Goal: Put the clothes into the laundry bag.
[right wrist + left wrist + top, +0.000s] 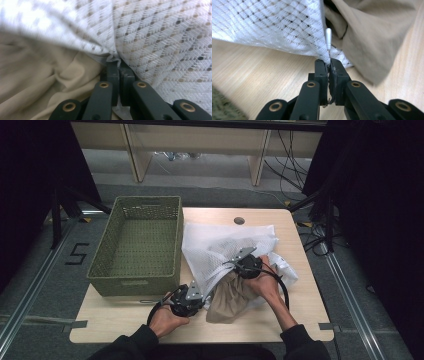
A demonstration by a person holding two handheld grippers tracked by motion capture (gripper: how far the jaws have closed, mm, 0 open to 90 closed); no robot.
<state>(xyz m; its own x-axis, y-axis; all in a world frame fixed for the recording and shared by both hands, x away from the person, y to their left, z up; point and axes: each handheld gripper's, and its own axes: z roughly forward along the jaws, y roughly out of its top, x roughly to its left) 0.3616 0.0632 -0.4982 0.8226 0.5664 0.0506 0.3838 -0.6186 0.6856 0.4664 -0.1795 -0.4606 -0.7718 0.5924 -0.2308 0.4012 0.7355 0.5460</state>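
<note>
A white mesh laundry bag (220, 247) lies on the wooden table (125, 320), with a tan cloth (231, 296) half out of its mouth. My left gripper (196, 296) is shut on the bag's edge at the lower left, and in the left gripper view (328, 65) its jaws pinch the mesh (282, 27) just below a white zipper pull (328, 37). My right gripper (240, 262) is shut on the mesh higher up. In the right gripper view (119, 65) the jaws clamp a gathered fold of mesh (162, 37), with the tan cloth (45, 75) to the left.
An empty olive woven basket (137, 245) stands on the table's left side, close to the bag. A round cable hole (239, 220) sits near the far edge. Bare wood runs along the front edge. Cables lie on the floor at right.
</note>
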